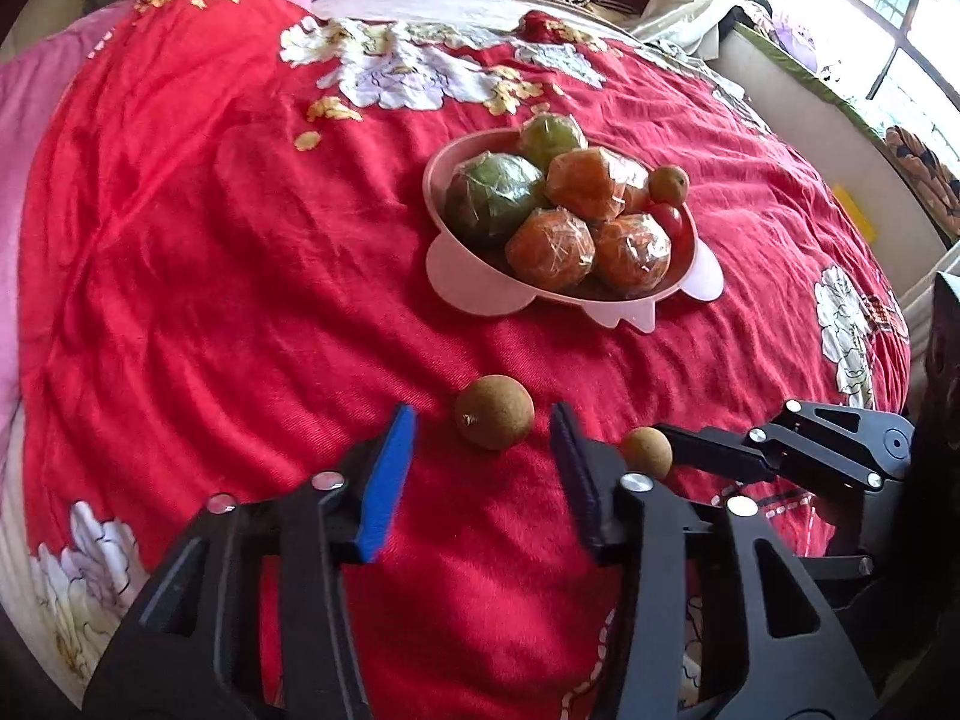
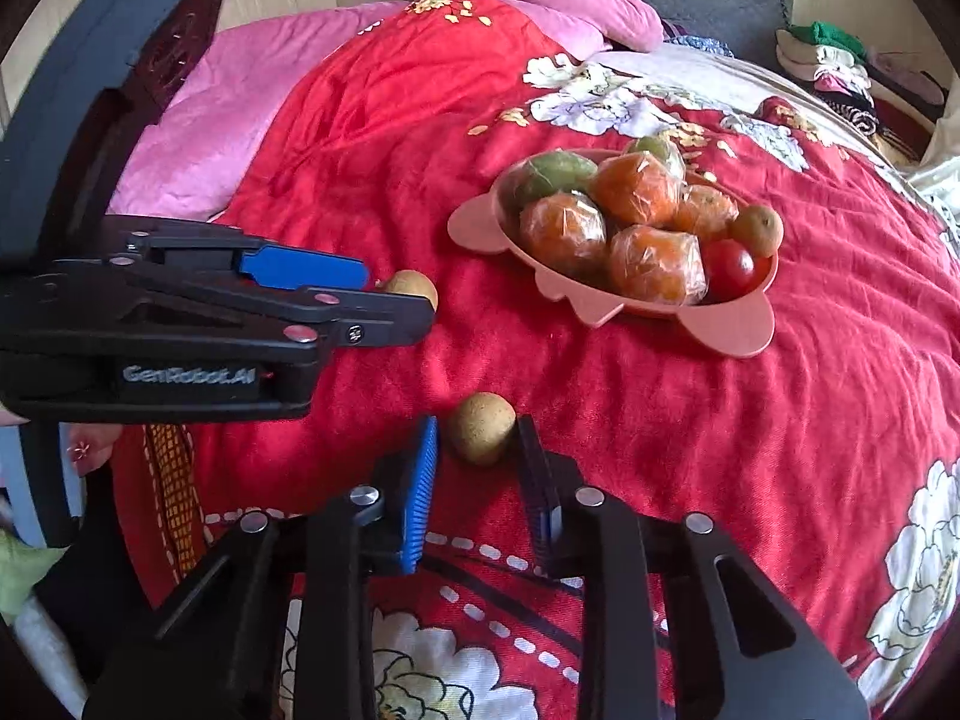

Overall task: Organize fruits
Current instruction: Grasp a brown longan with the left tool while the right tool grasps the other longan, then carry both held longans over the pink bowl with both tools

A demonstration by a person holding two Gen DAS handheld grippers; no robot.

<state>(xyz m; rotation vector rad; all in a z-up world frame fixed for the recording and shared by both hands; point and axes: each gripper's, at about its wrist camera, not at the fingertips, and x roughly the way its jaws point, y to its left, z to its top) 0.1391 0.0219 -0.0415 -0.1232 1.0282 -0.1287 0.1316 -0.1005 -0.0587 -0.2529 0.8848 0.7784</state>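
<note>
Left gripper (image 1: 483, 414) narrowed around brown fruit (image 1: 494, 420), pads just clear; right gripper (image 2: 478, 429) pinching second brown fruit (image 2: 480, 438), likely for carrying to pink plate (image 1: 456, 276) ahead.

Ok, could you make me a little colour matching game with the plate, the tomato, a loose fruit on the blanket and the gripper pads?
Things:
1. plate
2. tomato
3. loose fruit
4. pads

Colours:
a. blue
b. brown
c. pink
d. red

Pairs: 1-c, 2-d, 3-b, 4-a.
</note>
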